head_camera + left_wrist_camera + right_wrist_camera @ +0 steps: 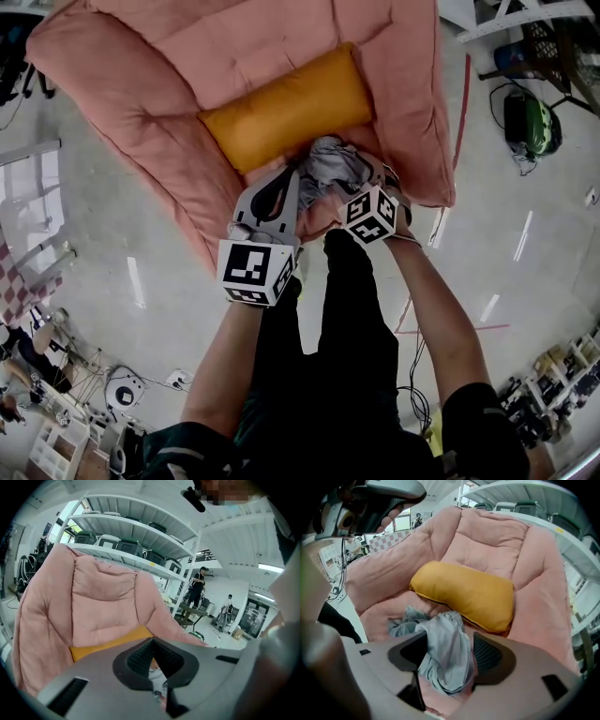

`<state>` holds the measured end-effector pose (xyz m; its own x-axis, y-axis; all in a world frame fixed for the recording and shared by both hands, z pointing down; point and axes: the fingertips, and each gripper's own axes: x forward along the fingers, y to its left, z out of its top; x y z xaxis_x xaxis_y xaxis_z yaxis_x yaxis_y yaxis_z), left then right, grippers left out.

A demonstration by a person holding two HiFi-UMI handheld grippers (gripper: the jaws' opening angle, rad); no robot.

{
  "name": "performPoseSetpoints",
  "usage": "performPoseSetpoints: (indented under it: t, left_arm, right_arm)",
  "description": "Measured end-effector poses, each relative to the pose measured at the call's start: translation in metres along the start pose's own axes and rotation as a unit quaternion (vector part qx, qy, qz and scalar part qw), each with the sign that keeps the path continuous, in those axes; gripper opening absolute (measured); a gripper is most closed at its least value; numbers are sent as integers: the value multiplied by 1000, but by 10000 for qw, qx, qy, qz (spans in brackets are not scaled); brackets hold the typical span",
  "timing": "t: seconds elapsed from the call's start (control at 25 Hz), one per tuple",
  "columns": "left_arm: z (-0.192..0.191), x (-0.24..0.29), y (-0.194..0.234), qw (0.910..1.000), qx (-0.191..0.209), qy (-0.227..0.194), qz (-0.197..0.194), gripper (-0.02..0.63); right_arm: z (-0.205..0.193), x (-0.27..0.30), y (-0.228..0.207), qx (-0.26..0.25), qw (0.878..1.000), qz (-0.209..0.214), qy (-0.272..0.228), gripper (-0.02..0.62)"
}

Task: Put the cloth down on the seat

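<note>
crumpled grey fabric cloth [440, 639] lies on pink padded armchair seat [377, 613], just before oblong yellow cushion [464, 595]. right gripper [449, 654] jaws wide apart around it; left gripper [154, 663] jaws pinched on a fold.

left gripper [153, 653] jaws together; right gripper [449, 652] jaws wide apart

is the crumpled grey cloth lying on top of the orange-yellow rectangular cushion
No, the crumpled grey cloth lies on the pink padded seat in front of the orange-yellow rectangular cushion, not on it.
</note>
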<state>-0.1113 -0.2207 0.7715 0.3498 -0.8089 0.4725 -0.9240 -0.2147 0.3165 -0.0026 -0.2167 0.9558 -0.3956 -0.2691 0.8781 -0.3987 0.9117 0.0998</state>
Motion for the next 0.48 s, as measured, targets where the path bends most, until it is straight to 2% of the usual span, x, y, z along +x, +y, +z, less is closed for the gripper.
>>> performPoseSetpoints:
  t: [0.16, 0.32, 0.48]
  left_arm:
    - [12, -12, -10, 10000, -28, -8, -82, 5]
    - [25, -28, -19, 9998, -160, 49, -142, 5]
    - [48, -45, -30, 9997, -193, 11, -166, 5]
  right_arm:
    - [20, -39, -1, 172, 9995, -155, -236, 280]
    - [43, -81, -1, 441, 9970, -346, -531, 225]
    - [67, -128, -13, 1232, 9867, -488, -945, 144]
